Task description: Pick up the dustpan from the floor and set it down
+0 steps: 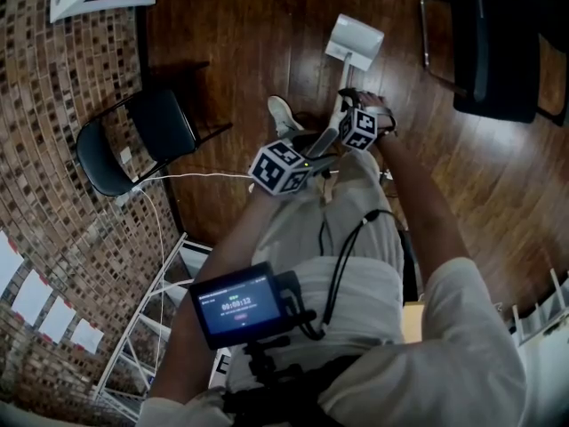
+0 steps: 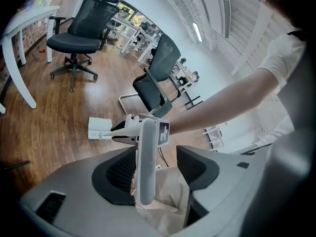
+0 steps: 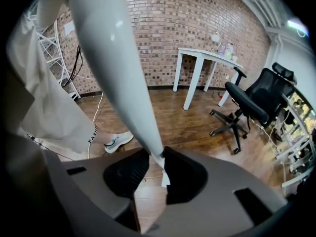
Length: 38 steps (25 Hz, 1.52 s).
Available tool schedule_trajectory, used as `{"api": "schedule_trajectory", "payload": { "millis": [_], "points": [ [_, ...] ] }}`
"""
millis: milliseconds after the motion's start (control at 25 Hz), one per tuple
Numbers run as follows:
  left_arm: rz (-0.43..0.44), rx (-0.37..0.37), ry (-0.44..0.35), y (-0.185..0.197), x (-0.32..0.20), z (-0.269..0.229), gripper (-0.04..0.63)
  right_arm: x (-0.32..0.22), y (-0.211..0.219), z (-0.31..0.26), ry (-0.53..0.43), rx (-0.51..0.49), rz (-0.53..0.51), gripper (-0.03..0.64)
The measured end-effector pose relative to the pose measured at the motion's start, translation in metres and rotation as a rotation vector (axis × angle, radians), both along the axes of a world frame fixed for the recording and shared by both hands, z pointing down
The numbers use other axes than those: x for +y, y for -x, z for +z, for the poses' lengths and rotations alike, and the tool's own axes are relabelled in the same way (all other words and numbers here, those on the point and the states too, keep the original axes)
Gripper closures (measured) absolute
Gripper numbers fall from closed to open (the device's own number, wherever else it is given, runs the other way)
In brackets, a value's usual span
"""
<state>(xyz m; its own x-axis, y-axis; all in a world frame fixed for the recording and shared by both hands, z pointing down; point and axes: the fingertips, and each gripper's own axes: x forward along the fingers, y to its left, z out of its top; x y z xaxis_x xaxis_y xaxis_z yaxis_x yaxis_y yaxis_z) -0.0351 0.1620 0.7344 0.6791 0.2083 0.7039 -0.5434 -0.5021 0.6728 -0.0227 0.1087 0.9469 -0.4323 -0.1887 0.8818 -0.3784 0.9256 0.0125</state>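
The dustpan's white pan [image 1: 354,41] rests on the wooden floor ahead of the person's shoe [image 1: 284,116], and its long white handle [image 1: 342,78] runs back to both grippers. In the right gripper view the handle [image 3: 116,58] narrows into the jaws of my right gripper [image 3: 157,157], whose pads are shut on its thin part. My left gripper [image 2: 157,154] is open: the handle's end [image 2: 146,162] lies against the left pad, with a wide gap to the right pad. From the left gripper view, the pan [image 2: 101,128] shows beyond the right gripper [image 2: 133,130].
A black folding chair [image 1: 133,136] stands at the left by a brick wall [image 1: 44,149], with a white cable [image 1: 187,178] on the floor beside it. Another black chair [image 1: 493,52] is at the top right. A white table [image 3: 205,58] and an office chair [image 3: 252,105] stand further off.
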Motion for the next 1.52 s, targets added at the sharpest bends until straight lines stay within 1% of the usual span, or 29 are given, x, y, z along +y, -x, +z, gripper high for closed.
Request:
{"api": "schedule_trajectory", "payload": {
  "millis": [200,320,400,480,600,680,720,800,920,1040,1200,1520],
  "points": [
    [-0.037,0.019,0.016,-0.004,-0.008,-0.004,0.337,-0.012,-0.002,-0.01,-0.024,-0.005,0.019,0.502],
    [-0.039,0.027,0.009,-0.004,-0.014,-0.01,0.337,-0.025,-0.005,-0.023,-0.041,-0.021,0.07,0.506],
    [-0.04,0.03,0.0,-0.003,-0.019,-0.011,0.362,-0.035,-0.006,-0.029,-0.045,-0.037,0.105,0.508],
    [-0.051,0.038,-0.008,-0.003,-0.024,-0.013,0.365,-0.041,-0.007,-0.034,-0.049,-0.047,0.127,0.508],
    [-0.09,0.05,-0.028,-0.001,-0.033,-0.018,0.428,-0.045,-0.007,-0.042,-0.052,-0.059,0.139,0.509],
    [-0.125,0.06,-0.034,0.001,-0.038,-0.022,0.483,-0.046,-0.007,-0.049,-0.048,-0.074,0.153,0.509],
    [-0.142,0.071,-0.033,0.0,-0.04,-0.024,0.492,-0.047,-0.008,-0.053,-0.045,-0.081,0.165,0.509],
    [-0.163,0.089,-0.034,-0.002,-0.044,-0.03,0.494,-0.049,-0.011,-0.06,-0.036,-0.094,0.196,0.509],
    [-0.146,0.095,-0.049,-0.007,-0.043,-0.036,0.494,-0.048,-0.016,-0.065,-0.023,-0.106,0.227,0.509],
    [-0.136,0.105,-0.063,-0.012,-0.044,-0.04,0.494,-0.052,-0.021,-0.073,-0.037,-0.116,0.239,0.509],
    [-0.149,0.127,-0.078,-0.014,-0.045,-0.053,0.494,-0.047,-0.026,-0.081,-0.029,-0.12,0.248,0.509],
    [-0.159,0.209,-0.133,-0.025,-0.053,-0.08,0.494,-0.058,-0.043,-0.107,-0.057,-0.136,0.293,0.509]
  ]
}}
